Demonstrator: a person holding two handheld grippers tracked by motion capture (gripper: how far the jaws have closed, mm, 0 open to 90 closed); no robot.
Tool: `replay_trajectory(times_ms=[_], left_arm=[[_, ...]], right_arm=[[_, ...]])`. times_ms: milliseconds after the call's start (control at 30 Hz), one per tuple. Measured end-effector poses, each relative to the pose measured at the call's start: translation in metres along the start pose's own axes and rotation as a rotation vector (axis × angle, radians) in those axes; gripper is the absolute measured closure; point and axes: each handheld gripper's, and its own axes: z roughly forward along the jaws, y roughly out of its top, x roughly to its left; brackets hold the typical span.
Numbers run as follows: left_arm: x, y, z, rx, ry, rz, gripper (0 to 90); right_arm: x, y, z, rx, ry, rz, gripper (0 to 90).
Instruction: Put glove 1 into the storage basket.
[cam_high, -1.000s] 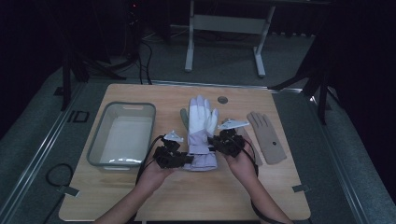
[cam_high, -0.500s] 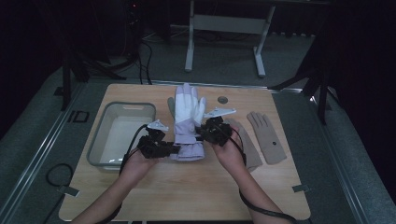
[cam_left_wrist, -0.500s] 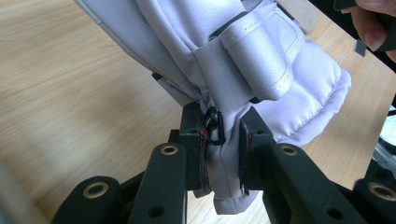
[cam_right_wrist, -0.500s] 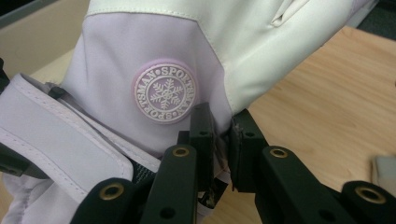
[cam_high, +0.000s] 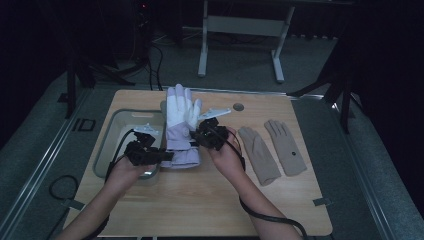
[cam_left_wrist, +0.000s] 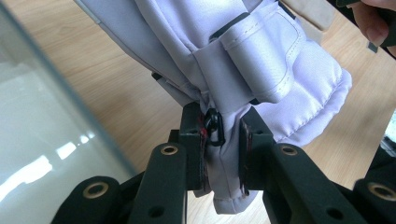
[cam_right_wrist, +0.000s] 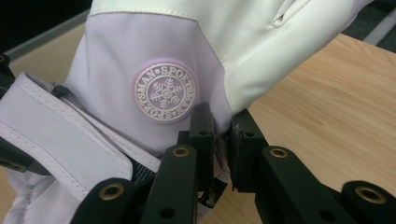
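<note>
Dark room, wooden worktop (cam_high: 200, 200), clear bin (cam_high: 112, 131) at left. The lilac ski glove (cam_high: 181, 125) hangs over the worktop just beside the bin, left gripper (cam_left_wrist: 219, 140) jaws clamped on its cuff, right gripper (cam_right_wrist: 219, 135) jaws pinching its side. Two tan gloves (cam_high: 272, 150) lie at right.

In the left gripper view we saw the ski glove (cam_left_wrist: 261, 56) cut off at twelve o'clock, its fingers out of frame; the fold between the jaws hid their inner faces; the clear bin (cam_left_wrist: 42, 121) ran off at nine o'clock; in the right gripper view the glove's cuff ran off at seven o'clock; in the high view the tan gloves' (cam_high: 272, 150) small dark mark was too small to identify.
</note>
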Motion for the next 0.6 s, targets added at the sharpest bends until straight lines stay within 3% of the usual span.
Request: replay_trajectory(times_ms=[600], left_arm=[[0.046,-0.025,-0.052,0.015,0.073,-0.04,75.6]], right_arm=[[0.047,0.04,0.047,-0.007,0.062,-0.031,81.2]])
